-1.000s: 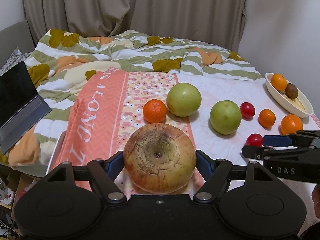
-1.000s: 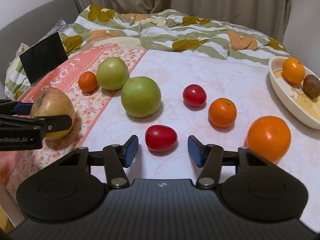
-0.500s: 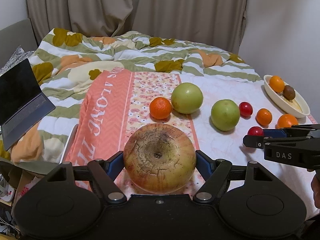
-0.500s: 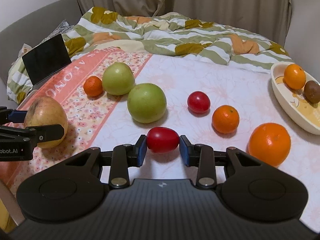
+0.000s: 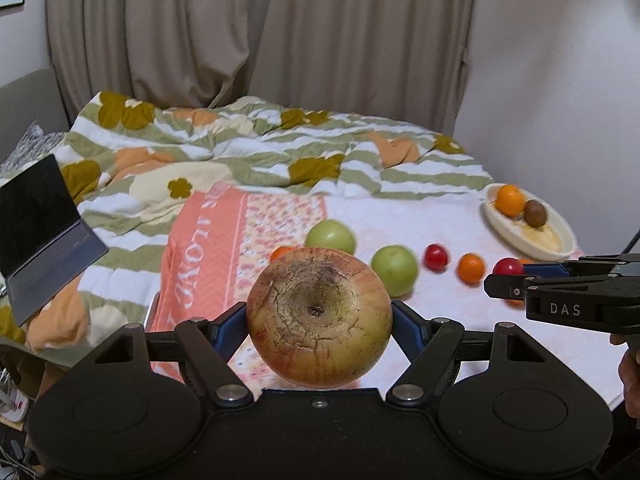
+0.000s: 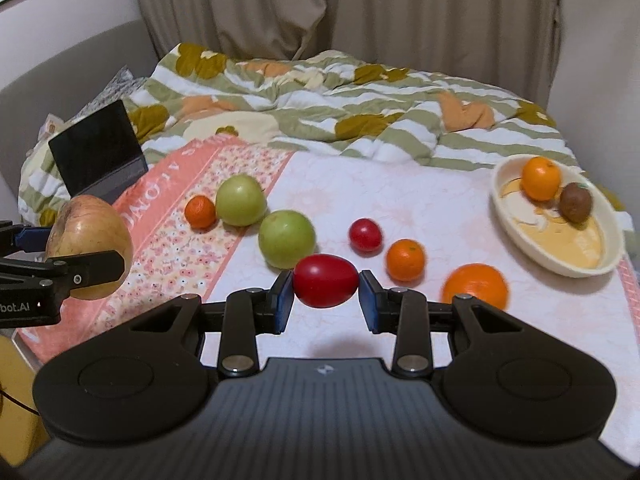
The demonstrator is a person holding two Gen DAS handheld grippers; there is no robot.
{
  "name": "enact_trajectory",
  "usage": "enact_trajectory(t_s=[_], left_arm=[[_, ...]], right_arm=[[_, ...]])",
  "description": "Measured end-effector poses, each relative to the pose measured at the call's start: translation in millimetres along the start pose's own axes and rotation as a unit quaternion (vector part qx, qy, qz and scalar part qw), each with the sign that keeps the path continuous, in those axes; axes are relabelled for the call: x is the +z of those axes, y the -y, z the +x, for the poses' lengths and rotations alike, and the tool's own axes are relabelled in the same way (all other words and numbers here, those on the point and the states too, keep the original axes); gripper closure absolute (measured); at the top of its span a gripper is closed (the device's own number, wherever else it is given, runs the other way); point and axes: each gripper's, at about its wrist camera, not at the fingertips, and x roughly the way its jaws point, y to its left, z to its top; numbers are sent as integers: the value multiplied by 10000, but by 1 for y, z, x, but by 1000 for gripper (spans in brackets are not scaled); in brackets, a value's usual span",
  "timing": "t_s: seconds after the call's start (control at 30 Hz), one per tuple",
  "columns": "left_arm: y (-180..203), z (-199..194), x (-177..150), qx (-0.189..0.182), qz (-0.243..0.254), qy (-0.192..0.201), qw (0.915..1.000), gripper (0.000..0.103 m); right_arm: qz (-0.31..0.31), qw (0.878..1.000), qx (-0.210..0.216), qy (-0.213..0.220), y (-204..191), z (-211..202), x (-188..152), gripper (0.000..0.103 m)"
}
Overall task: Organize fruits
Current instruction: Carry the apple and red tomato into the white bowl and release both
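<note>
With my right jaws (image 6: 326, 296) clenched endwise on the red tomato (image 6: 325, 286) and my left jaws (image 5: 319, 326) grasping the russet apple (image 5: 319, 317), the bowl (image 6: 600, 266) lies ahead-right on the bed, nearer my right hand.

Left gripper (image 5: 319, 322) clamps a big russet apple (image 5: 319, 317) clear above the bedspread (image 5: 404, 220) (stem pit facing us), right gripper (image 5: 505, 276) alongside pinching a red tomato (image 5: 507, 267).
</note>
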Motion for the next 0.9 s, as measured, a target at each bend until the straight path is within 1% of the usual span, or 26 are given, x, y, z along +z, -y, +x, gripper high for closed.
enact_trajectory(t_s=[0.27, 0.5, 0.7, 0.9], left_arm=[[43, -23, 19, -165, 100, 258, 9995, 25], [94, -31, 32, -112, -84, 425, 9990, 25], [142, -25, 44, -50, -227, 516, 9984, 25], [188, -2, 58, -19, -309, 585, 9978, 25]], right_arm=[[128, 9997, -175, 65, 40, -47, 6, 53], [138, 9997, -125, 132, 95, -73, 8, 53], [8, 9998, -15, 205, 148, -86, 14, 53], [-50, 9995, 43, 296, 204, -86, 26, 53]])
